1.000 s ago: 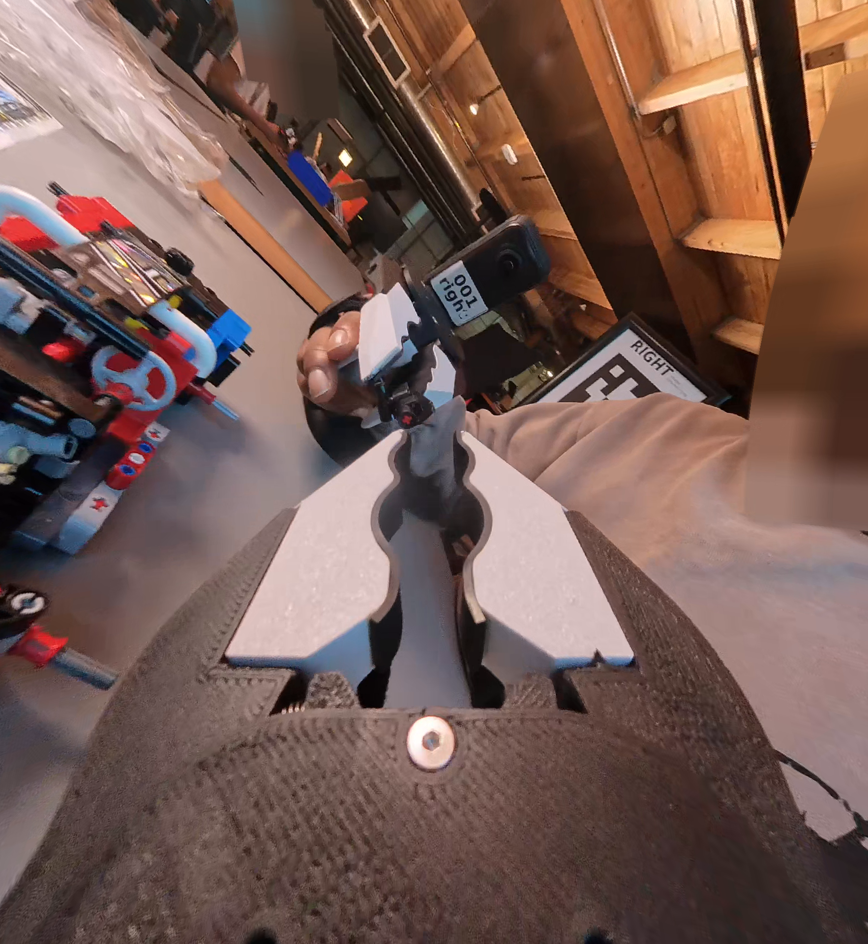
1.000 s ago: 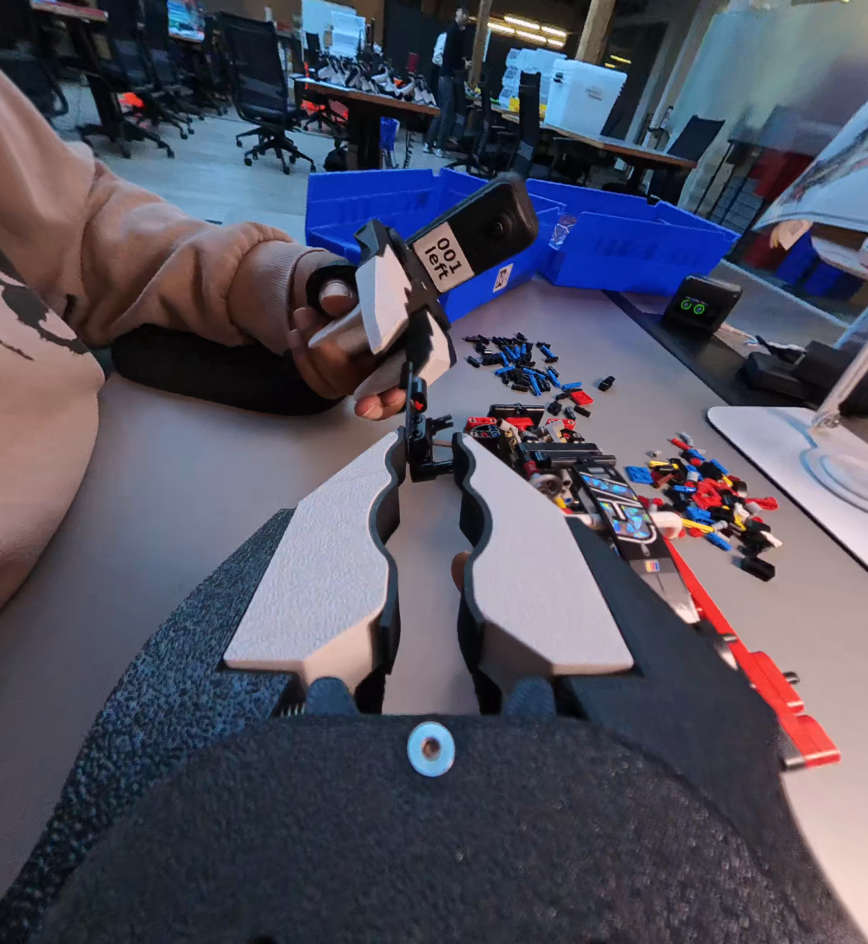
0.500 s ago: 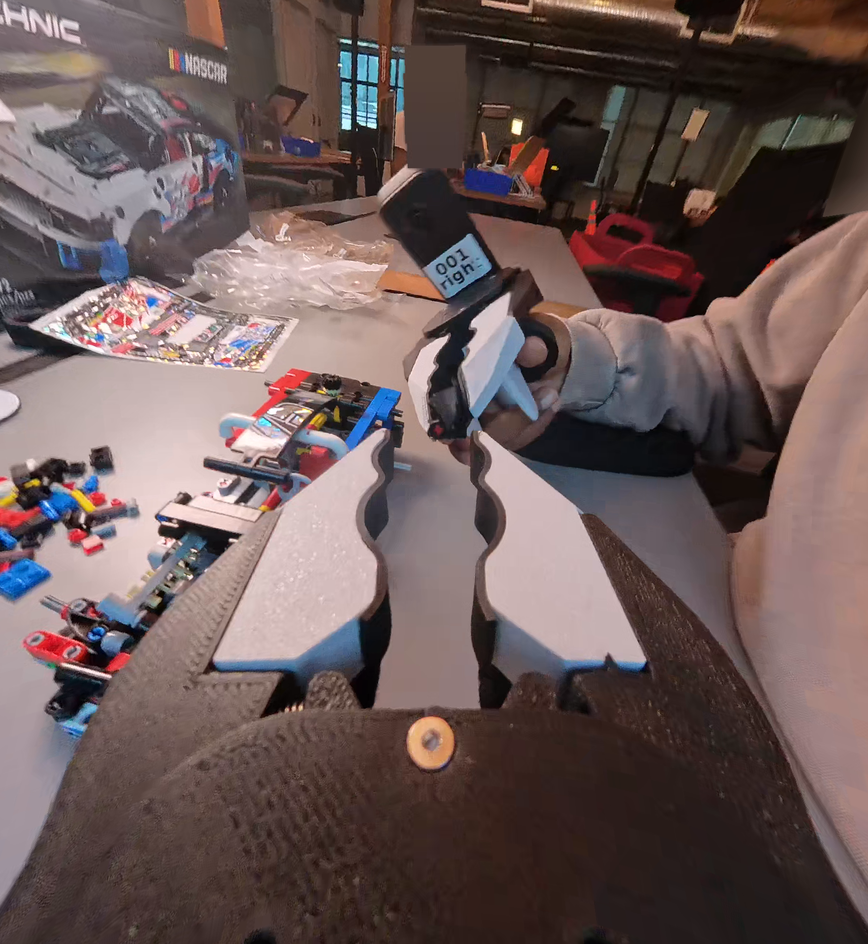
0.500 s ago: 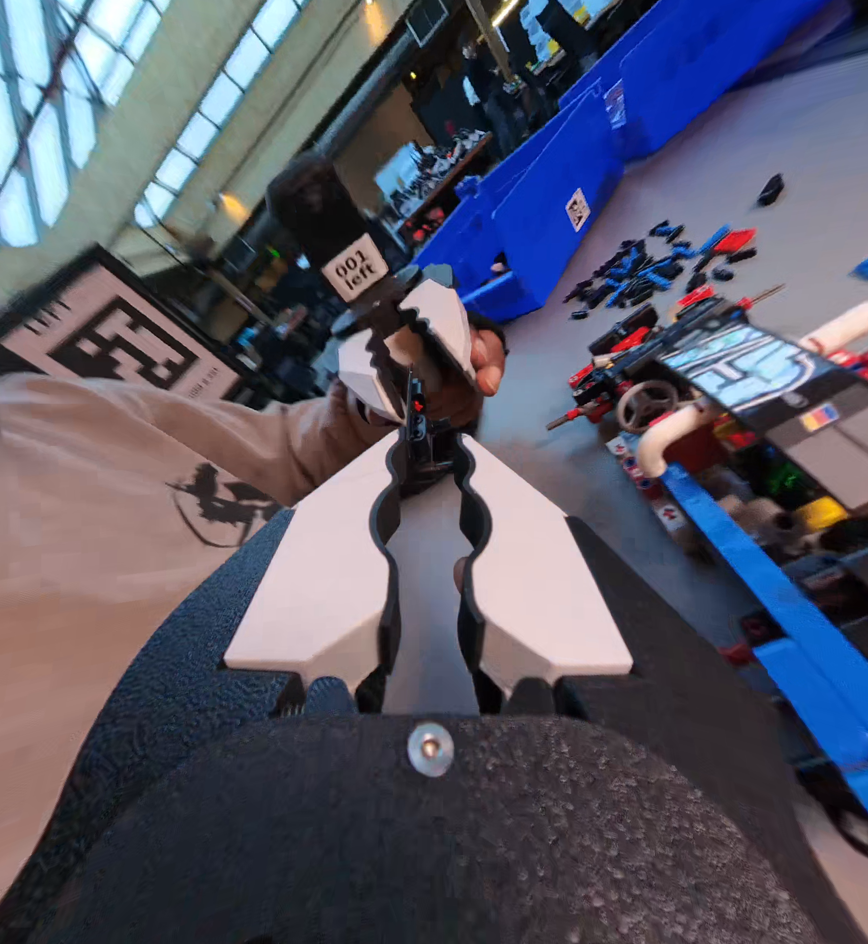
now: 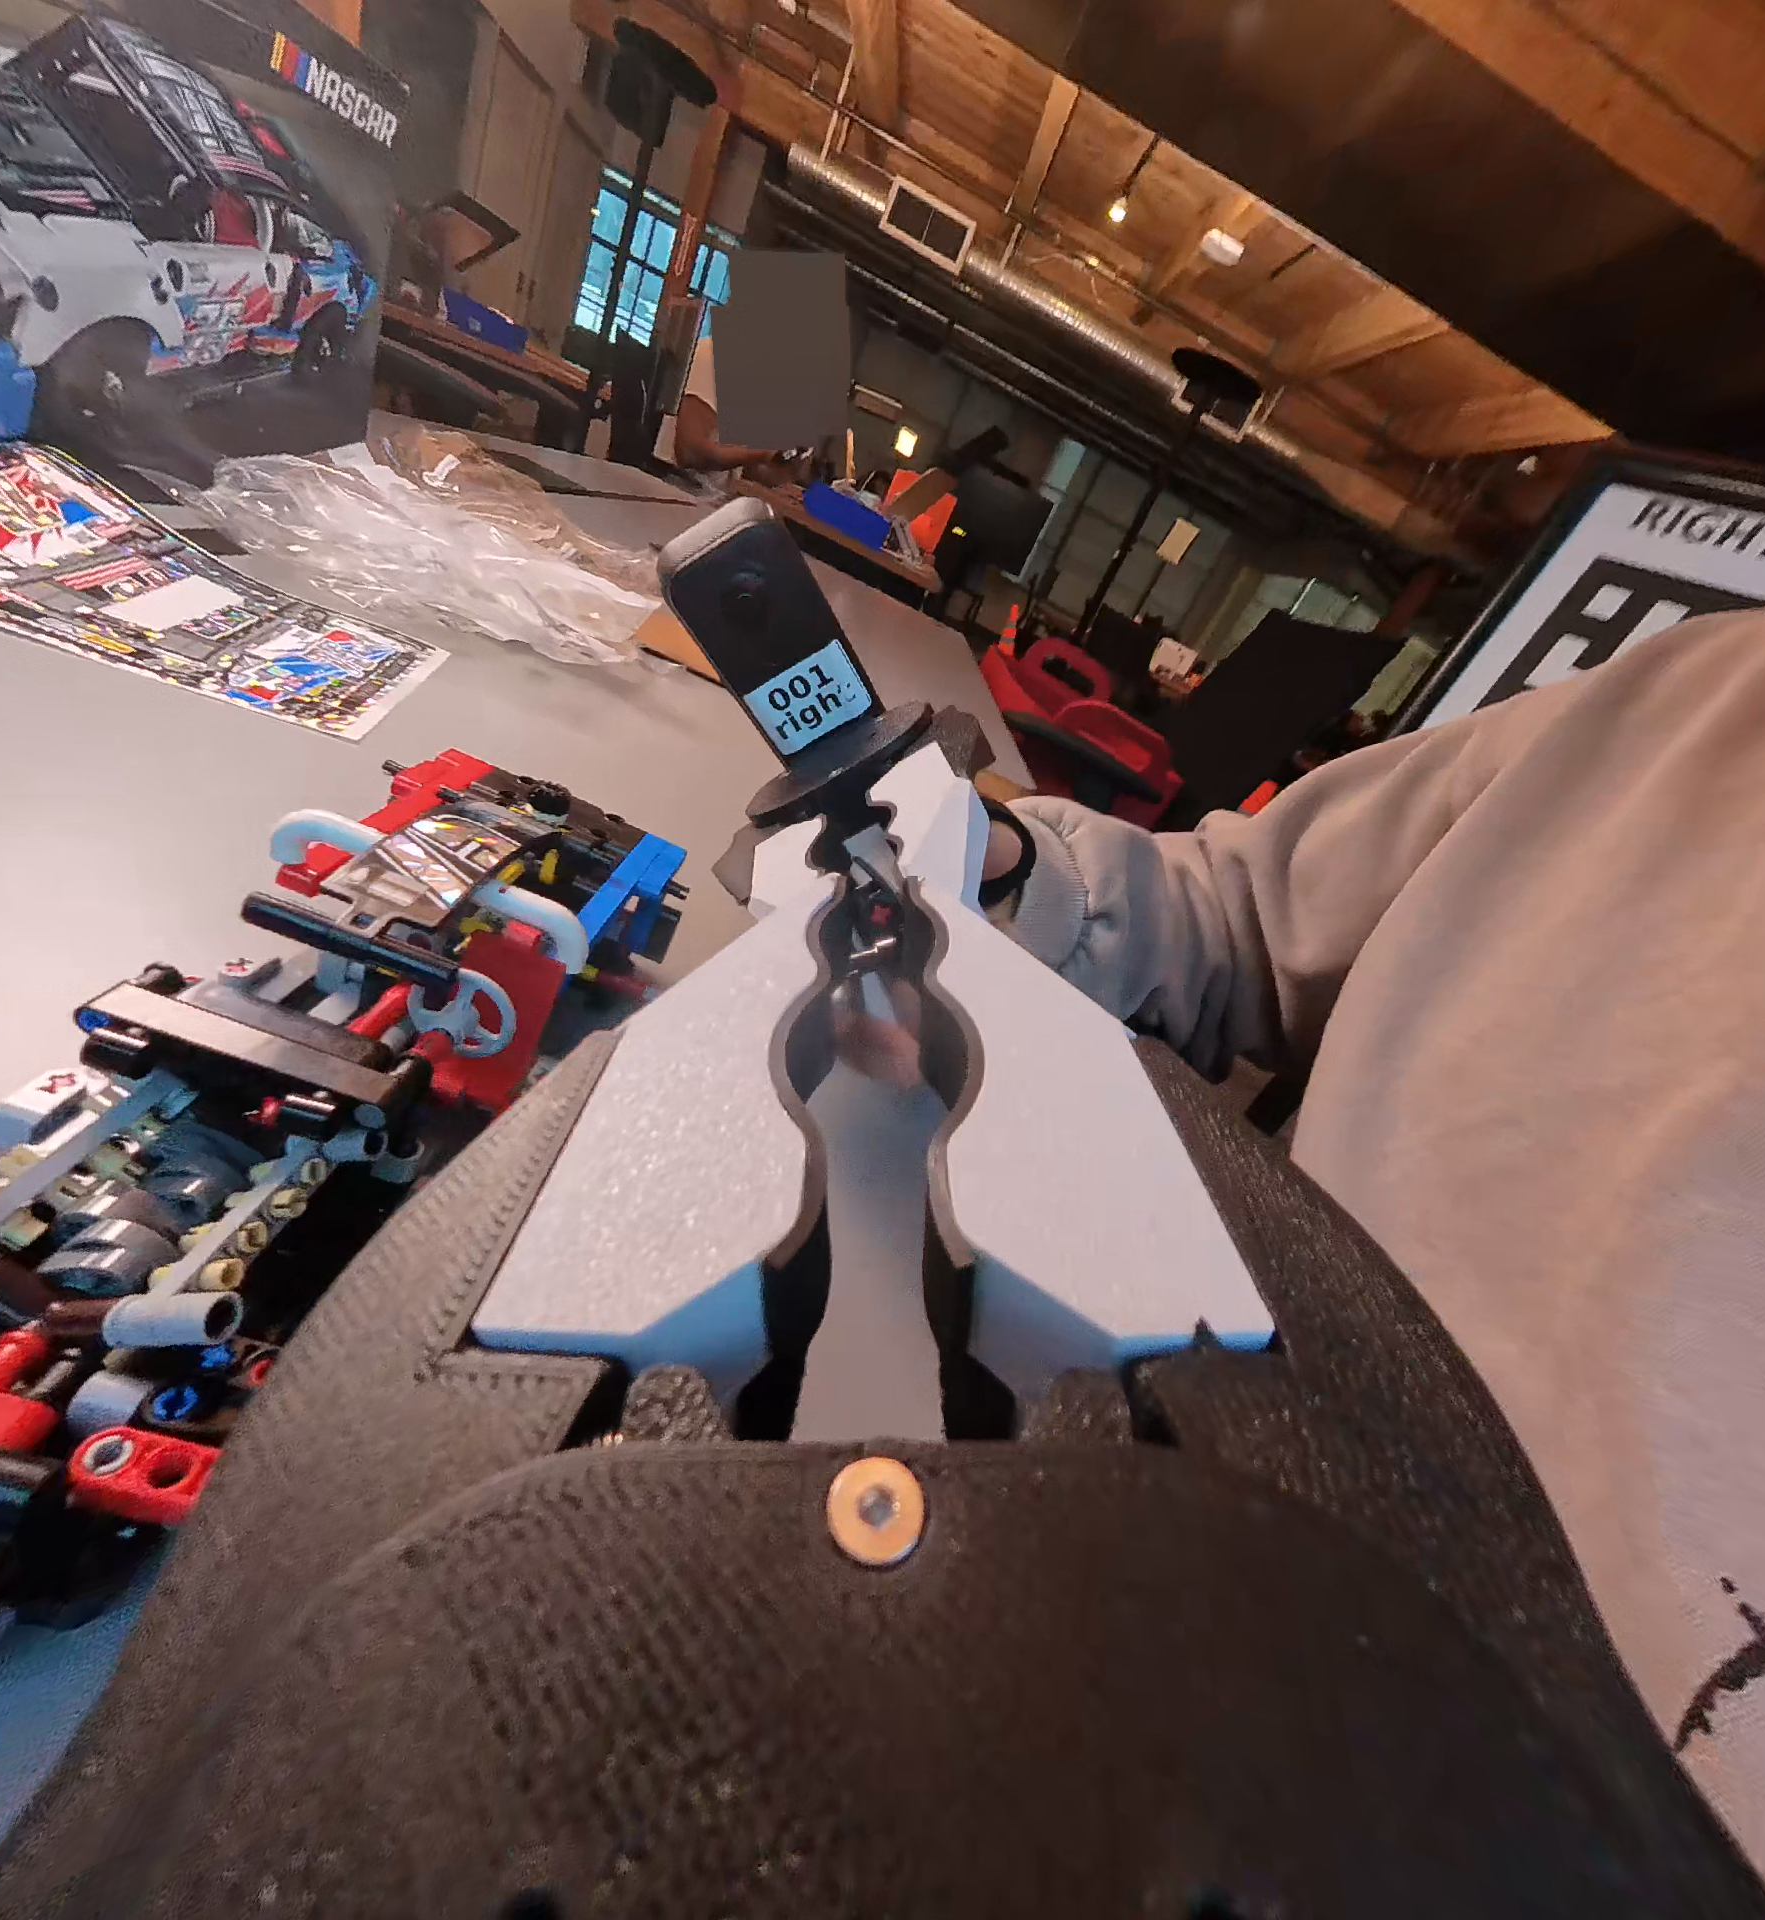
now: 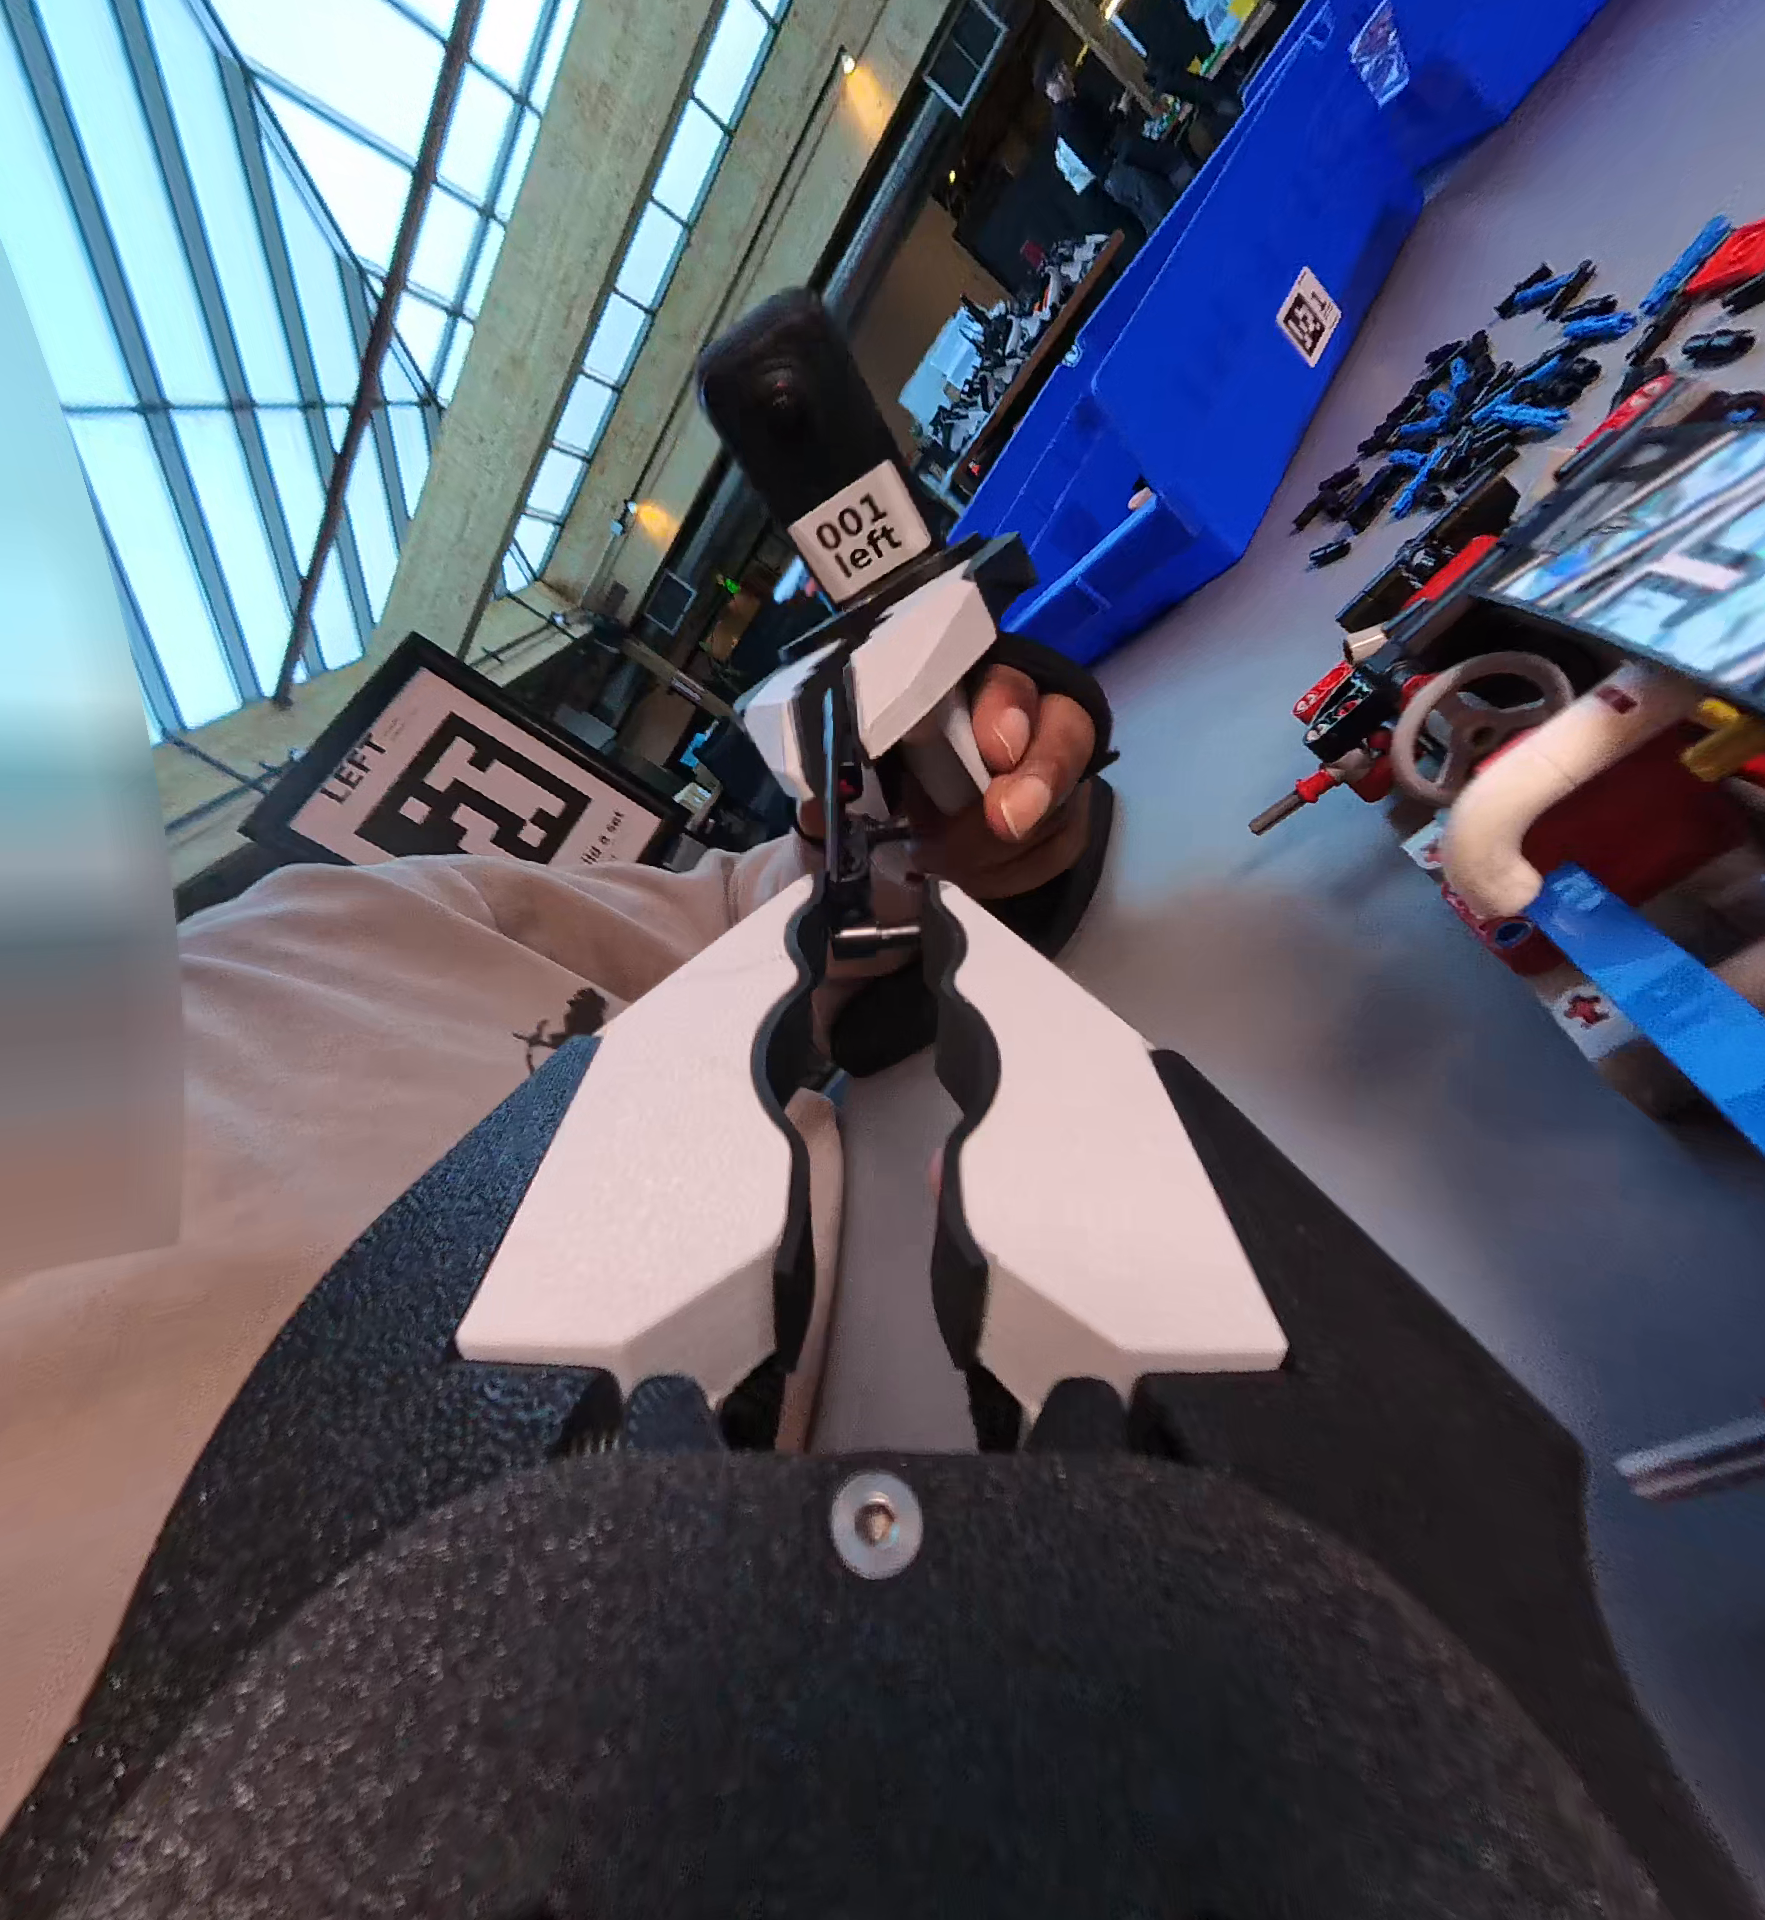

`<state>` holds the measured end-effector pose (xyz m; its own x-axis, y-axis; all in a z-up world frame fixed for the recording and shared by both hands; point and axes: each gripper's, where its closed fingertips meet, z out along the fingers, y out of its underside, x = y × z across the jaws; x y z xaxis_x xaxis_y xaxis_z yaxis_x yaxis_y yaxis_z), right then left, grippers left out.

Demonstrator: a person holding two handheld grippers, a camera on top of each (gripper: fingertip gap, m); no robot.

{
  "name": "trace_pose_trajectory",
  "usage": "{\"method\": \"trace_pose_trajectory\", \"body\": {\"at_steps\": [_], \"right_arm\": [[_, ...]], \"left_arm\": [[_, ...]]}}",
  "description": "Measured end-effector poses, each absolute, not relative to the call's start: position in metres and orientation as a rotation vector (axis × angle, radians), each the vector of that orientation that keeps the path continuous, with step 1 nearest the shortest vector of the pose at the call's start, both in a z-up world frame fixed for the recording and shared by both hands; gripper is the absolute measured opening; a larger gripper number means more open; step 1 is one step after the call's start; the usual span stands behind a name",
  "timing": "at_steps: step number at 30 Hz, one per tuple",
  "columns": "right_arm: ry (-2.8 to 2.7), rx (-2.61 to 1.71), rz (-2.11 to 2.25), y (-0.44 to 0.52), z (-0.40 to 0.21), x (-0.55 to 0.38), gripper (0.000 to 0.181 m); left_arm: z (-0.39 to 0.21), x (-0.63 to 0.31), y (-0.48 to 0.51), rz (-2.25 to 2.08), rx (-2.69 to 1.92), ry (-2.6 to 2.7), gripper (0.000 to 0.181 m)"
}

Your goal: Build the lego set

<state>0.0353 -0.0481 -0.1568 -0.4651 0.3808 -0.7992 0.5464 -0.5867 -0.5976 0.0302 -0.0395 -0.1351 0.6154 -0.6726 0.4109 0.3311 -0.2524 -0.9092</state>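
Half a second ago the left gripper point(image 5: 873, 909) stood open and apart from the right gripper point(image 6: 870, 904); now the two meet tip to tip at frame centre, each with jaws narrowed onto the small black lego sub-assembly with a red pin point(image 6: 847, 821) — a joining or hand-over step, I judge. The half-built red, blue and black lego car point(image 5: 358, 997) sits at left on the grey table point(image 5: 78, 790), loose pieces point(image 6: 1480, 416) and blue plastic bins point(image 6: 1221, 395) behind, in a timber-ceilinged workshop.
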Motion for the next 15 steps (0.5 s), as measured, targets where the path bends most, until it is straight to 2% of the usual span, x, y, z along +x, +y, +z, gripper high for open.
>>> {"method": "trace_pose_trajectory", "body": {"at_steps": [4, 6, 9, 13, 15], "right_arm": [[1.8, 1.532, -2.213, -0.05, -0.16, 0.039, 0.039], [2.03, 1.528, -2.246, -0.044, -0.157, 0.041, 0.038], [2.245, 1.495, -2.249, -0.04, -0.154, 0.044, 0.029], [2.068, 1.475, -2.25, -0.051, -0.151, 0.045, 0.007], [2.027, 1.5, -2.224, -0.053, -0.155, 0.043, 0.004]], "left_arm": [[-0.134, 0.026, -0.041, -1.101, -1.548, 0.237, 0.007], [-0.135, 0.027, -0.044, -1.144, -1.557, 0.248, 0.006], [-0.138, 0.032, -0.047, -1.19, -1.583, 0.271, 0.006], [-0.141, 0.038, -0.048, -1.184, -1.598, 0.303, 0.007], [-0.14, 0.039, -0.048, -1.186, -1.592, 0.301, 0.006]]}}
